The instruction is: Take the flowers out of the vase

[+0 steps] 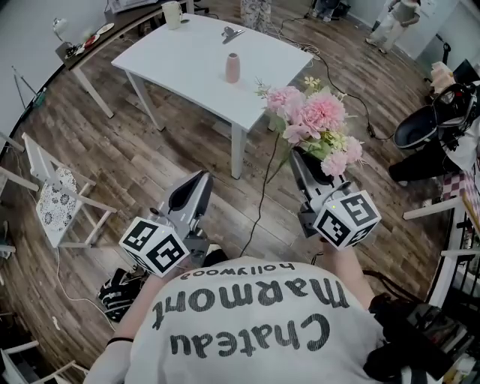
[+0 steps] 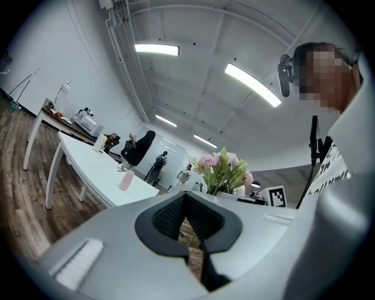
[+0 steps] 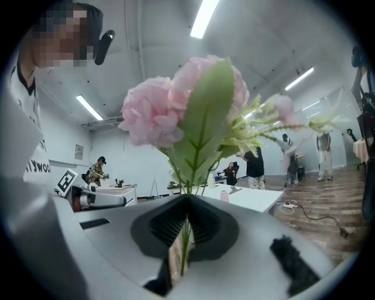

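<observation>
My right gripper (image 1: 300, 159) is shut on the green stems of a bunch of pink flowers (image 1: 315, 116), held upright in the air off the table's near right corner. In the right gripper view the blooms (image 3: 187, 111) fill the middle and the stems run down between the jaws of the right gripper (image 3: 186, 199). The small pink vase (image 1: 232, 67) stands upright on the white table (image 1: 187, 60), well beyond both grippers. My left gripper (image 1: 199, 180) is shut with nothing in it, level, to the left of the flowers (image 2: 222, 167). The left gripper view shows the vase (image 2: 126, 180) further off.
A metal clip (image 1: 231, 34) and a mug (image 1: 172, 13) lie on the table. A white chair (image 1: 56, 199) stands at the left and a black cable (image 1: 262, 195) runs over the wooden floor. A black bag (image 1: 124, 289) lies near my feet, and a black chair (image 1: 427, 127) stands at the right.
</observation>
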